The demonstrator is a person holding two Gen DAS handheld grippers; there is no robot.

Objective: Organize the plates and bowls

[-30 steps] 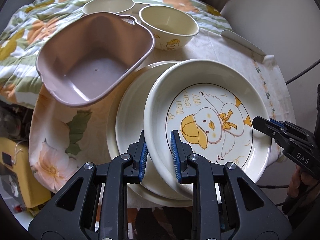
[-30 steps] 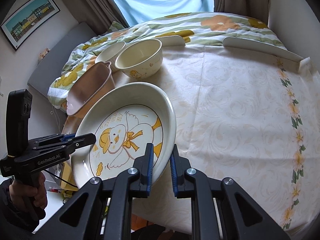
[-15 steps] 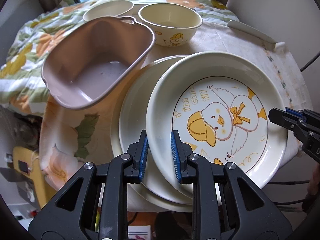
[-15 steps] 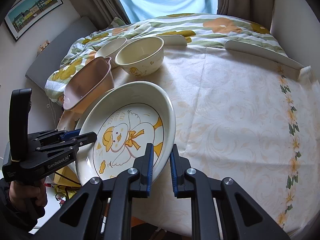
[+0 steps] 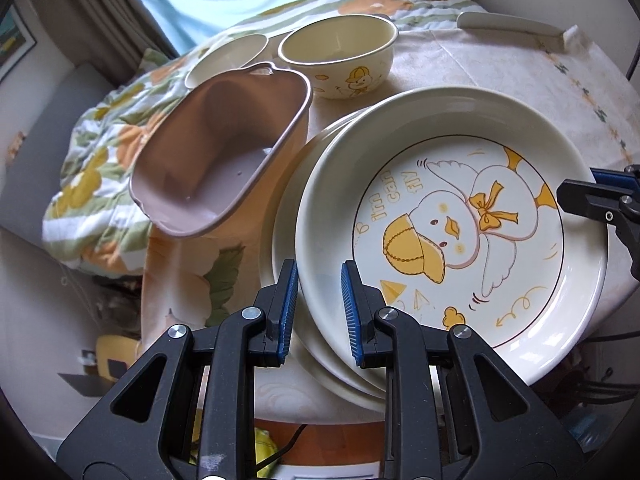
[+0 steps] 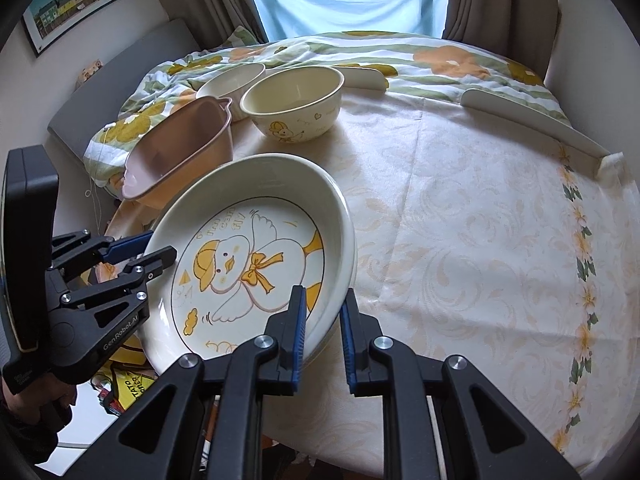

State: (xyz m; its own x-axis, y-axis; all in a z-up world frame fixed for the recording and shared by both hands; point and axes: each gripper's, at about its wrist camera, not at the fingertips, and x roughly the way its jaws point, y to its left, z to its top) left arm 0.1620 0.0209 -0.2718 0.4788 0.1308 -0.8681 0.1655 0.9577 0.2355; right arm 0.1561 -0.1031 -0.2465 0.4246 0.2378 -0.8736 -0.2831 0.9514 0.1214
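Both claws pinch the duck plate by opposite rims, left gripper near-left, right gripper near-right, holding it tilted just above the plain plates at the table's near-left edge, so it lies straight ahead of each.

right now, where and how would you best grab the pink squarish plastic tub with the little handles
Probably by the rim of the pink squarish plastic tub, at its near lip, coming from the table's near left edge. It sits tilted with its open mouth facing that way, so the thin wall offers itself to a pinch, one finger inside and one outside. The duck plate and stacked plates crowd its right side.
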